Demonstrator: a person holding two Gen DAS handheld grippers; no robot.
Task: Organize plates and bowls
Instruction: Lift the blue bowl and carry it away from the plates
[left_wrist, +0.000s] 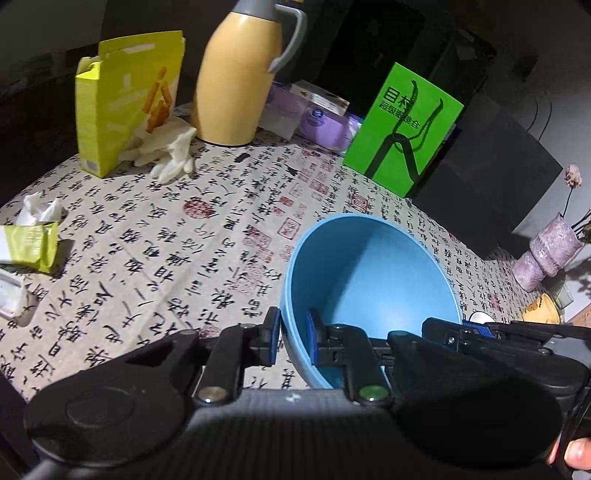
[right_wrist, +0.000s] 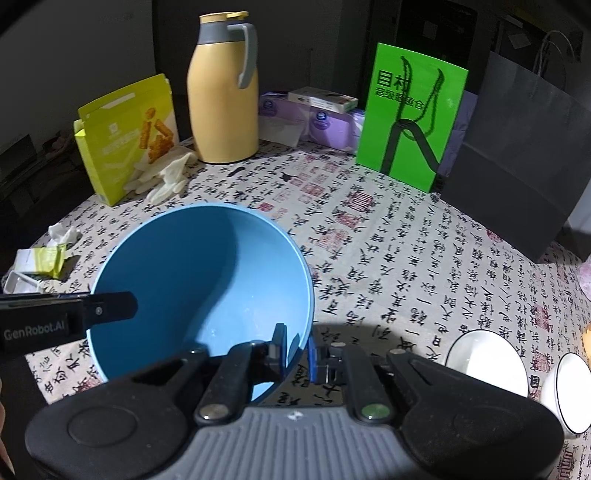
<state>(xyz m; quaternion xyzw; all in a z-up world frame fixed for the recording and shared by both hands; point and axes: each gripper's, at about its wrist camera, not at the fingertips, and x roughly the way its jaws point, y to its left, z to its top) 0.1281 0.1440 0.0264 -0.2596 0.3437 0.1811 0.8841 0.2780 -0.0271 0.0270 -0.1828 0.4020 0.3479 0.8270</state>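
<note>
Gripping: blue bowl (left_wrist: 369, 280) pinched at opposite rim edges by two handheld tools, one pad inside the wall and one outside on each side; likely a two-point hold to keep a wide, light bowl level in carriage.
Left gripper (left_wrist: 293, 338): jaws pressed on the near-left rim, wall sandwiched between the blue pads; tool angled steeply down toward the bench (left_wrist: 147, 258).
Right gripper (right_wrist: 297, 354): jaws nipping the near-right rim the same way; also tilted downward, its body crowding the lower frame.
Bowl's place: over the near middle of the calligraphy-print cloth; lifted or resting, hard to say; empty inside.
Destination, judged: white bowls (right_wrist: 487, 363) standing near the right edge, a probable stacking spot.
Hand: fingertip (left_wrist: 576, 454) showing at the lower right corner of the left wrist view, wrapped round the other tool's handle.
Backdrop: yellow thermos (right_wrist: 221, 99), snack box (right_wrist: 125, 144), green card (right_wrist: 410, 118) at the far side, well apart from the bowl.
Risk, judged: uneven pull between the two grips tipping the bowl.
</note>
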